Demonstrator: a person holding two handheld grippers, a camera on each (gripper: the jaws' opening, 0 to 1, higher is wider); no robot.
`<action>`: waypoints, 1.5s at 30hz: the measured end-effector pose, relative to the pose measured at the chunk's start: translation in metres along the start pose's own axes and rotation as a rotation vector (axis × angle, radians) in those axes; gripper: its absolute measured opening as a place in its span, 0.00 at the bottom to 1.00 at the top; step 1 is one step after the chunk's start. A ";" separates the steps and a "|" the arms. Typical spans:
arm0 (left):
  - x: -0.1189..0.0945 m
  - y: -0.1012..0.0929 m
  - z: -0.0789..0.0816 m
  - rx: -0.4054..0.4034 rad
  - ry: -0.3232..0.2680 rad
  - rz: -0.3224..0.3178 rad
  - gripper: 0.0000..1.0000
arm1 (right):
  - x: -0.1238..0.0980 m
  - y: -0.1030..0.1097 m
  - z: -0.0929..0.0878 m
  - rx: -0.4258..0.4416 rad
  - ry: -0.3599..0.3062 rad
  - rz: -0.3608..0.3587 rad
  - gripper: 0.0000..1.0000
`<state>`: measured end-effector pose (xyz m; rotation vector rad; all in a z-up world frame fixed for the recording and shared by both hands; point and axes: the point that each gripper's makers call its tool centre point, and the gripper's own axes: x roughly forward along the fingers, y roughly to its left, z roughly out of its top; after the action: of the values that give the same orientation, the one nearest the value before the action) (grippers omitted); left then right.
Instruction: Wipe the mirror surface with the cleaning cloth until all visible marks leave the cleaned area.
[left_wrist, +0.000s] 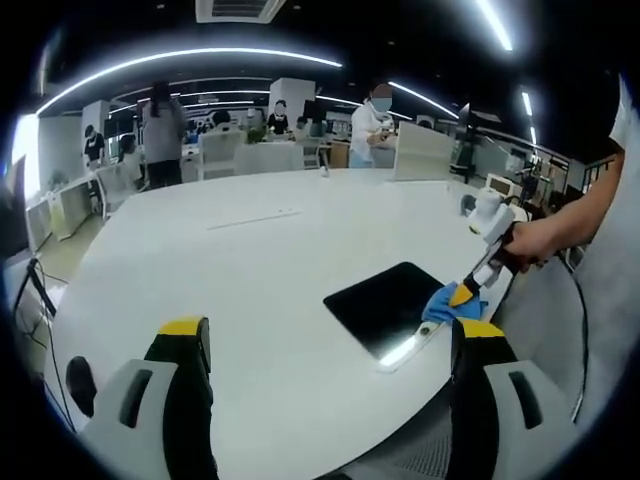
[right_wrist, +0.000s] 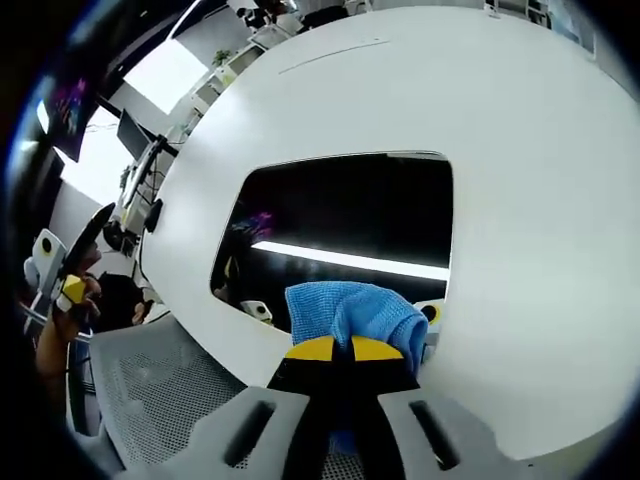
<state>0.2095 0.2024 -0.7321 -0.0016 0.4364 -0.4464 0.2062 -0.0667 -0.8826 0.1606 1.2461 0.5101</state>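
Observation:
A dark rectangular mirror lies flat on the white table near its front edge. A blue cleaning cloth rests on the mirror's near edge, and my right gripper is shut on it, pressing it down. The mirror reflects a bright ceiling light strip. My left gripper is held open above the table, to the left of the mirror, with nothing between its yellow-tipped fingers.
A grey mesh chair stands at the table's front edge. Several people stand among desks and monitors beyond the table's far side. A person's hand holds the right gripper. The wide white tabletop stretches away beyond the mirror.

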 end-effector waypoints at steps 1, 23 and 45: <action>0.000 -0.001 0.000 -0.001 0.000 -0.001 0.99 | 0.000 -0.001 0.000 0.000 0.000 -0.001 0.00; 0.007 0.002 0.003 -0.001 -0.002 -0.012 0.99 | -0.012 -0.021 -0.006 0.034 -0.007 -0.030 0.00; 0.004 0.009 -0.006 -0.010 0.014 -0.012 0.99 | -0.004 -0.026 0.026 0.025 -0.008 -0.054 0.00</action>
<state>0.2138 0.2091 -0.7401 -0.0103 0.4525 -0.4558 0.2367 -0.0876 -0.8811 0.1501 1.2463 0.4471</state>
